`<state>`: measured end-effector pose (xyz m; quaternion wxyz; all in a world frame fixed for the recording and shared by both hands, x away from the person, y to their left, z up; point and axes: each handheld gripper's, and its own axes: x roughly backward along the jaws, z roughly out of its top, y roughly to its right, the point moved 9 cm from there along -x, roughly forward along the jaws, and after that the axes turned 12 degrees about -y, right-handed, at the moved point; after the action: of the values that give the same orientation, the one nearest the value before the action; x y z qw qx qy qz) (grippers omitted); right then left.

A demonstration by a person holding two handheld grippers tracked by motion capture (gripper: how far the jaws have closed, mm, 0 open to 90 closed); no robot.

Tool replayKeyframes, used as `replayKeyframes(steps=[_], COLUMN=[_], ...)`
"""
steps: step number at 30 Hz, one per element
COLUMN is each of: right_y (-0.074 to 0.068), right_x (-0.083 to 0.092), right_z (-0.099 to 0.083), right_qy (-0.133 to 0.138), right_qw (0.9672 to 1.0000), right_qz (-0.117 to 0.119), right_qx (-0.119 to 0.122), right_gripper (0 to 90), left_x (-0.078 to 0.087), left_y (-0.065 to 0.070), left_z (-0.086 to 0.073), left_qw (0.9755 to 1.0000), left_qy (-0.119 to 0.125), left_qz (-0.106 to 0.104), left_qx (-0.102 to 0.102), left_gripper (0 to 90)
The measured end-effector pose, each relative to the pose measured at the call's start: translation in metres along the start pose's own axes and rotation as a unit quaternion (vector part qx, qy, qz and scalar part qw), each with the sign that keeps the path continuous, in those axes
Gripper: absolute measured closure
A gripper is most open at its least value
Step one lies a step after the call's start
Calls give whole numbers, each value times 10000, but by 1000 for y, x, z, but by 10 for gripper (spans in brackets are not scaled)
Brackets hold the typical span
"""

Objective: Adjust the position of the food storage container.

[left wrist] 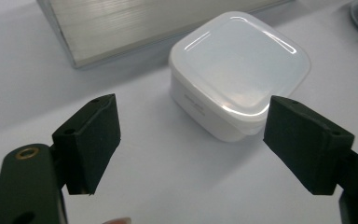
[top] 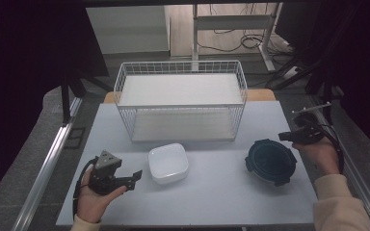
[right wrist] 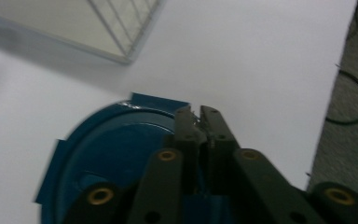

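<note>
A white square lidded container (top: 168, 163) sits on the table in front of the wire basket. My left gripper (top: 134, 179) lies just left of it, held in a hand, pointing at it. In the left gripper view the jaws stand wide open (left wrist: 219, 140) with the white container (left wrist: 240, 70) a little beyond them, untouched. A round dark blue container (top: 270, 161) with lid clips rests at the right. My right gripper (top: 286, 136) hovers at its far right rim. In the right gripper view the jaws (right wrist: 199, 111) are pressed together above the blue container (right wrist: 116, 149), nothing between them.
A white wire basket (top: 180, 103) with a flat base stands at the back middle of the grey table (top: 212, 202). Its corner shows in the right gripper view (right wrist: 121, 28). Metal rails run along both table sides, and cables lie on the floor behind.
</note>
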<state>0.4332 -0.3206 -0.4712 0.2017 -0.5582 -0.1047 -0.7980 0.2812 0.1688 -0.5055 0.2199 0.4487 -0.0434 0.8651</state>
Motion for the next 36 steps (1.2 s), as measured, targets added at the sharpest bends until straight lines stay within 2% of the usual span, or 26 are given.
replayKeyframes(steps=[2, 5, 6, 10, 11, 13, 14, 15, 16, 17, 19, 21, 25, 31, 33, 36], right_y=[8, 11, 16, 16, 15, 9, 7, 7, 8, 9, 12, 22, 30, 32, 31, 30], right_x=[-10, -16, -22, -30, -31, -33, -33, -33, -32, -31, -29, -31, -37, -44, -45, -45], right_z=[-4, -6, -7, -10, -9, -7, -7, -7, -6, -5, -5, -9, -18, -22, -19, -18], right_qy=[-186, -258, -378, -465, -371, -333, -350, -399, -421, -387, -349, -419, -449, -565, -533, -596], right_qw=[9996, 9994, 9988, 9985, 9989, 9992, 9989, 9982, 9971, 9966, 9970, 9970, 9980, 9968, 9972, 9960], right_qz=[-200, -226, -290, -261, -243, -17, -53, -179, -415, -523, -522, -574, -429, -451, -420, -535], right_qx=[16, 49, 62, 95, 130, 225, 311, 403, 478, 513, 463, 320, 147, 345, 308, 399], right_gripper=[895, 895, 895, 895, 895, 896, 895, 895, 895, 895, 895, 895, 896, 898, 899, 900], left_x=[2, 4, 4, 1, 0, -1, -2, -3, -4, -5, -6, -7, -6, -6, -6, -6], left_y=[-3, -3, -4, -2, -2, -1, 0, 1, 1, 1, 1, 2, 1, -3, -4, -5], left_z=[0, 0, 0, -2, -2, -1, -2, -2, -3, -3, -4, -5, -5, -5, -5, -6], left_qw=[10000, 9999, 9999, 10000, 10000, 10000, 10000, 10000, 10000, 10000, 9999, 9999, 10000, 9999, 9999, 9999], left_qy=[48, 99, 111, 30, 19, 34, 1, -13, -31, -43, -69, -80, -62, -59, -60, -67], left_qz=[70, 46, 54, 59, 61, 35, 36, 43, 46, 51, 67, 58, 38, 92, 89, 91], left_qx=[3, 41, 45, -16, -13, 14, -2, -27, -50, -46, -49, -57, -28, -14, -3, 10], left_gripper=[186, 187, 188, 187, 188, 188, 187, 187, 187, 187, 187, 188, 188, 189, 189, 190])
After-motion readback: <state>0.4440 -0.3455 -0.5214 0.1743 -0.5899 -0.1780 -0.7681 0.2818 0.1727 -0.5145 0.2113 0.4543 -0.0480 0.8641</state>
